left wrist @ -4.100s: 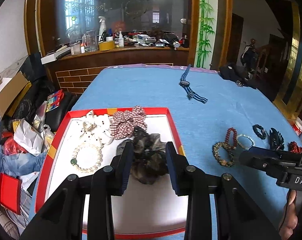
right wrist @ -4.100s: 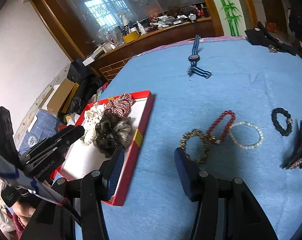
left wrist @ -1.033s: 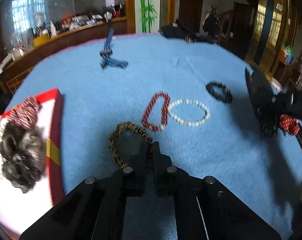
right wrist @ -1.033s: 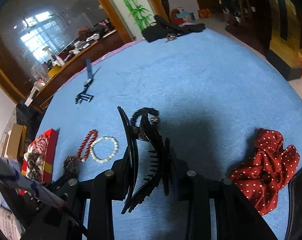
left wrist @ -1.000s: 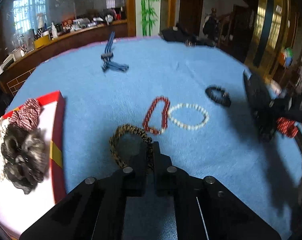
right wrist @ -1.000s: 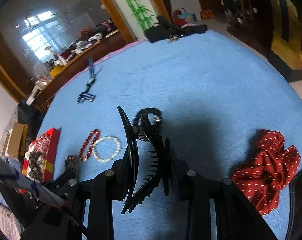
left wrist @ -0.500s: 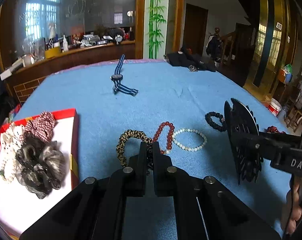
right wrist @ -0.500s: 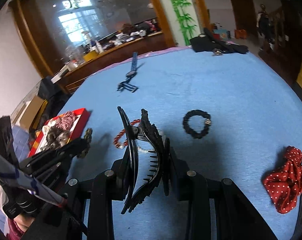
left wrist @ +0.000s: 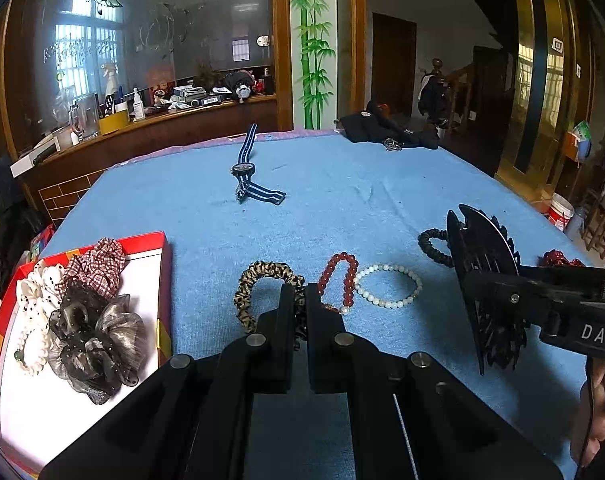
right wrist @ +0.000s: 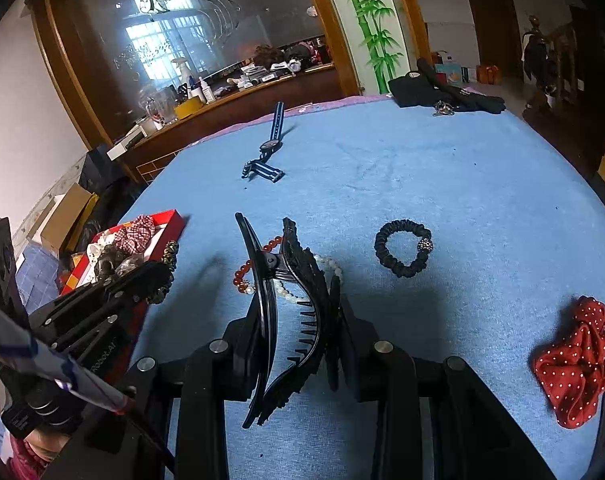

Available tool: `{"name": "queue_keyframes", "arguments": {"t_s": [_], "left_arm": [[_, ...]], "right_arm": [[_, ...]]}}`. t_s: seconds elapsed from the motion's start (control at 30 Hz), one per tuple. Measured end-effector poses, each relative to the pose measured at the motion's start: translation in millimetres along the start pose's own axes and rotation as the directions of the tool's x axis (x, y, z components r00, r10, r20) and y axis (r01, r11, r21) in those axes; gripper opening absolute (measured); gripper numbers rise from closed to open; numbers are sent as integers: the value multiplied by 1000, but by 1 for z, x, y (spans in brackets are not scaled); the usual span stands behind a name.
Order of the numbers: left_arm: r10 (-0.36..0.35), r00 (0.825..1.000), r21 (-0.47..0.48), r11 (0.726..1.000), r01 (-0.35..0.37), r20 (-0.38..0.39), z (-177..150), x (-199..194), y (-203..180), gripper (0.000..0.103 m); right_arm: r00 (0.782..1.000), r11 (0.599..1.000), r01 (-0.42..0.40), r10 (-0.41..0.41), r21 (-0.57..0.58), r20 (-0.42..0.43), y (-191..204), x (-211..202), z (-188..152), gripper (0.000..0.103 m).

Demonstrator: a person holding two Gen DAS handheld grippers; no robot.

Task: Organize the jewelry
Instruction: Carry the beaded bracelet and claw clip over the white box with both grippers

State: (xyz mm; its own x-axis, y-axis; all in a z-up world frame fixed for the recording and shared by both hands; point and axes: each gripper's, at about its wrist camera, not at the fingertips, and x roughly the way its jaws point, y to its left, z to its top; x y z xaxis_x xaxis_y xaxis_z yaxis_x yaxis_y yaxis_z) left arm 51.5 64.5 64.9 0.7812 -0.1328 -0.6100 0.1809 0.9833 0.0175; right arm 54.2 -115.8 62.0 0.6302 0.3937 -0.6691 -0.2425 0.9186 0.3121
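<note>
Two grippers are angled down over the blue cloth [left wrist: 342, 200], side by side, yours in each hand. Your left gripper [left wrist: 299, 300] has its jaws pressed together on one side of the leopard-print scrunchie [left wrist: 258, 280], whose loop sticks out ahead and to the left of the fingertips; from the right wrist view that scrunchie [right wrist: 168, 256] hangs at the tip of the left gripper [right wrist: 158, 276], beside the red tray [right wrist: 170, 220]. Your right gripper [right wrist: 298, 312] is partly closed, clamped on the big black claw clip [right wrist: 290, 308], which stands upright between the pads with its teeth showing. In the left wrist view your right hand [left wrist: 594, 412] shows at the lower right edge, fingers wrapped round the handle, and the clip [left wrist: 486, 280] is held clear of the cloth.

Ahead of your left gripper lie the red bead bracelet [left wrist: 338, 276] and the white bead bracelet [left wrist: 386, 284], touching each other. The black scrunchie [right wrist: 402, 254] lies apart on the right, the red dotted scrunchie [right wrist: 578, 360] further right again. The tray [left wrist: 158, 252] holds a checked scrunchie [left wrist: 98, 268], a grey one [left wrist: 98, 340] and white pieces [left wrist: 30, 292].
</note>
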Motion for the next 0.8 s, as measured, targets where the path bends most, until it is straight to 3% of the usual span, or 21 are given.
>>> {"name": "queue_keyframes", "arguments": {"t_s": [0.8], "left_arm": [[42, 998, -4, 999, -41, 57, 3, -11, 3, 4]], "right_arm": [[999, 998, -34, 36, -55, 37, 12, -9, -2, 35]]}}
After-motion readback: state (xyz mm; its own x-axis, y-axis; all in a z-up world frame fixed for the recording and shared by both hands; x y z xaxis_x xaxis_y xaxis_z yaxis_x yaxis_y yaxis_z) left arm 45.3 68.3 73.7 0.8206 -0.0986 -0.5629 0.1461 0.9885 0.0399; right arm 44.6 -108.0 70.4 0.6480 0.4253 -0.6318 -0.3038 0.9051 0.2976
